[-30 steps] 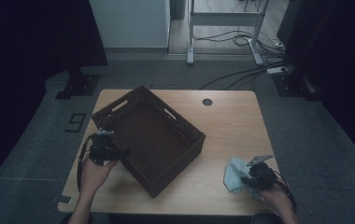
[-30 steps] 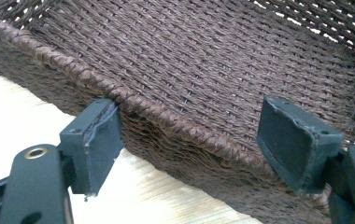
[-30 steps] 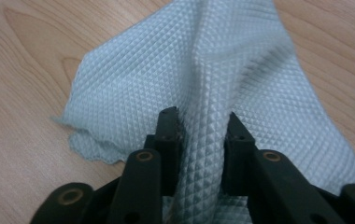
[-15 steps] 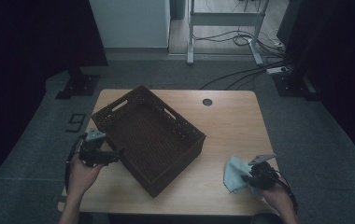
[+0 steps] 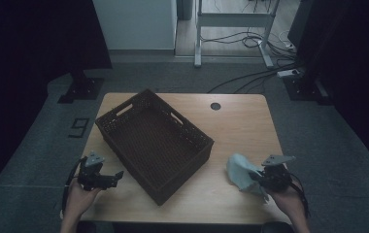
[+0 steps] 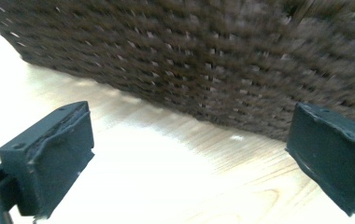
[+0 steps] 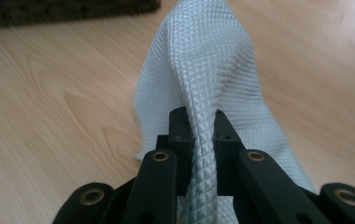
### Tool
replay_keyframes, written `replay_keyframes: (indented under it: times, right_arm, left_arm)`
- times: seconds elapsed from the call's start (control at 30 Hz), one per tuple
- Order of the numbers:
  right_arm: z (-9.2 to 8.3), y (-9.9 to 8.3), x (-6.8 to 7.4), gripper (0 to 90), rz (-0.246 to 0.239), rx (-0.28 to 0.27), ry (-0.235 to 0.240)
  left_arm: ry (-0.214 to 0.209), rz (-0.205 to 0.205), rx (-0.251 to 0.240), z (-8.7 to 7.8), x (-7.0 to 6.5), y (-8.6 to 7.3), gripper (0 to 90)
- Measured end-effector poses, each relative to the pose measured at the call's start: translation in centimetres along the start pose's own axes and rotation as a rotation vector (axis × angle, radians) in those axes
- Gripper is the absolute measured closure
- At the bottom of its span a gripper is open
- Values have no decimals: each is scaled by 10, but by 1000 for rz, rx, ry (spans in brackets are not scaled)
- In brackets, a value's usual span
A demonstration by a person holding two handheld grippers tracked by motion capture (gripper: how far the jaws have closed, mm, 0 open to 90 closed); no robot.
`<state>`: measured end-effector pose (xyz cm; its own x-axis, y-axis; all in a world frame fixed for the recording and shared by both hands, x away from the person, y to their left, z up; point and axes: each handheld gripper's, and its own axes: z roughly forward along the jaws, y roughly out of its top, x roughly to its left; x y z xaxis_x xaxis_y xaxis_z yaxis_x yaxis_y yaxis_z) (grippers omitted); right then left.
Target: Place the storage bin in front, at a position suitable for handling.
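Basket (image 5: pixel 156 143) holds nothing; left gripper (image 5: pixel 117 175) gapes wide, right gripper (image 5: pixel 256 178) pinches cloth (image 5: pixel 241 172).

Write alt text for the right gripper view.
The right gripper has its black jaws shut on a raised fold of a pale blue waffle-textured cloth, which drapes onto a light wooden table. A dark basket edge sits at top left.

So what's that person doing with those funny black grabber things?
A person holds a grabber in each hand at a wooden table. The right gripper is pinching a fold of a light blue cloth near the table's front right corner. The left gripper is open and holds nothing, pointing at the side of a dark woven basket, which looks empty.
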<state>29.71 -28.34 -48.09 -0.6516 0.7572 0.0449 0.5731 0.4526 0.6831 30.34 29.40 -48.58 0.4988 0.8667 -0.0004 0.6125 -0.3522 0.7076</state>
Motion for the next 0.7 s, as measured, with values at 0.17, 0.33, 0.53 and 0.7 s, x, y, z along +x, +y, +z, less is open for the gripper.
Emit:
replay_keyframes:
  times: [0.17, 0.33, 0.53, 0.7]
  right_arm:
    - [3, 19, 7, 818, -26, -25, -5]
    - [10, 37, 12, 816, -43, -39, -6]
    - [24, 62, 21, 815, -55, -64, 6]
    - [44, 80, 30, 806, -78, -61, 19]
  left_arm:
    - [-22, 62, -7, 11, -10, 1, 0]
    - [-70, 77, -31, 15, -13, 1, 13]
    - [-84, 78, -33, 20, -14, 0, 39]
    - [-88, 114, -32, 23, -23, 4, 40]
